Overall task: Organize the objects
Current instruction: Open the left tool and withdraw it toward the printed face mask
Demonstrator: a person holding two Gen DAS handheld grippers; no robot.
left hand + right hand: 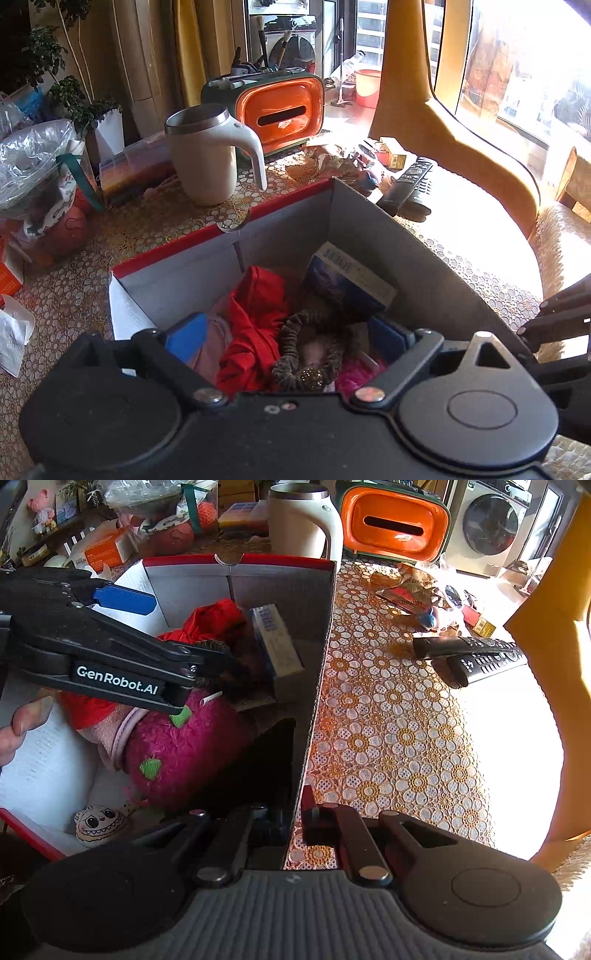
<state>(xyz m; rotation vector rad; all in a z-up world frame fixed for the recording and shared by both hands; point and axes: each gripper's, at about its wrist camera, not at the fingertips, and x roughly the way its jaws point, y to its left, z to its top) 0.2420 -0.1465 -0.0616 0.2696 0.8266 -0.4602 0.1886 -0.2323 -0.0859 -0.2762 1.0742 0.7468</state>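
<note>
Right gripper (pixel 297 816) nearest: jaws pressed together on the right wall of the cardboard box (pixel 317 672), one finger inside, one outside. Left gripper (pixel 291 332) is over the box interior, jaws spread wide, blue pads either side of a brown scrunchie (pixel 308 350); pads not pressing it.

Box contents: scrunchie lies on top of the pile, red cloth (pixel 255 325) just left of it, pink fuzzy toy (pixel 192 753) with green spots below, small cartoon-face charm (pixel 99 823) in the near corner, blue-and-white carton (pixel 349 280) leaning against the far right wall.

Behind the box on the patterned tablecloth (pixel 388 738): cream mug (pixel 207 155), then orange tissue holder (pixel 280 107). To the right, two black remotes (pixel 476 657) and snack wrappers (pixel 410 590).
</note>
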